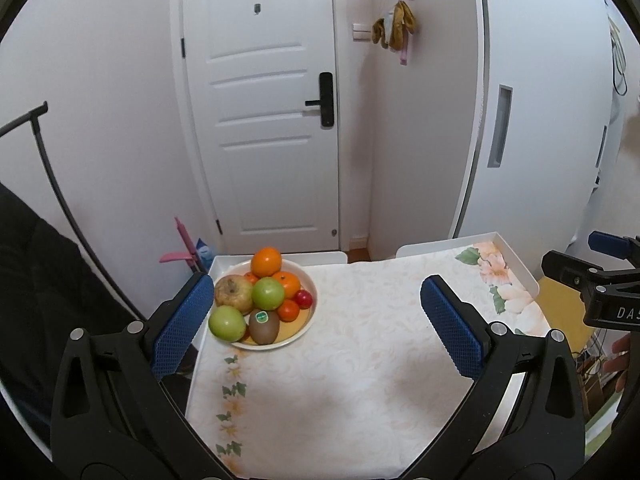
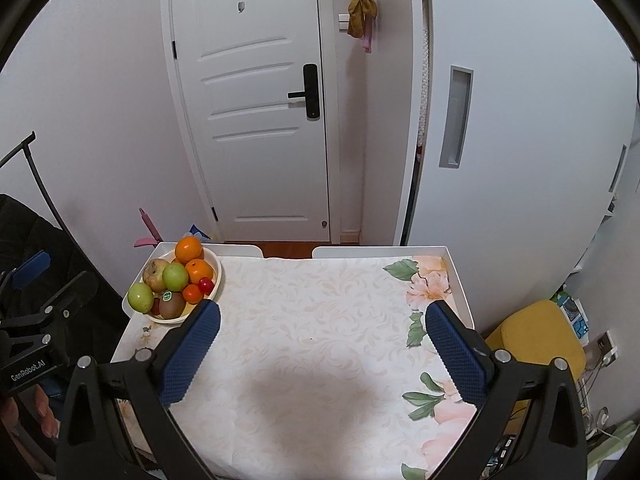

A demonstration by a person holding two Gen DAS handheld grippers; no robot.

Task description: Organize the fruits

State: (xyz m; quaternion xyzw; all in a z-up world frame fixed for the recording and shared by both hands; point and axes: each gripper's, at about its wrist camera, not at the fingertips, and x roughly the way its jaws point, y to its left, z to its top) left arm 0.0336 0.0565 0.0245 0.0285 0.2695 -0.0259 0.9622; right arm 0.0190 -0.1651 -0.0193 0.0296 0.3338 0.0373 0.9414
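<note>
Fruits (image 1: 262, 300) heaped in bowl (image 1: 306, 330) at tabletop (image 1: 360, 360) far-left corner. Left tongs (image 1: 316, 328) and right tongs (image 2: 322, 354) both spread wide, holding nothing. Fits sorted or unsorted alike; top orange (image 1: 266, 261) perched loosely.

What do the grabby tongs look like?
Both tongs, the left tongs and the right tongs, look alike: black plastic arms with silver bolts, tipped by dark blue bumpy pads. White lettering marks their sides; one reads "GenRobot.AI". No cables show.
</note>
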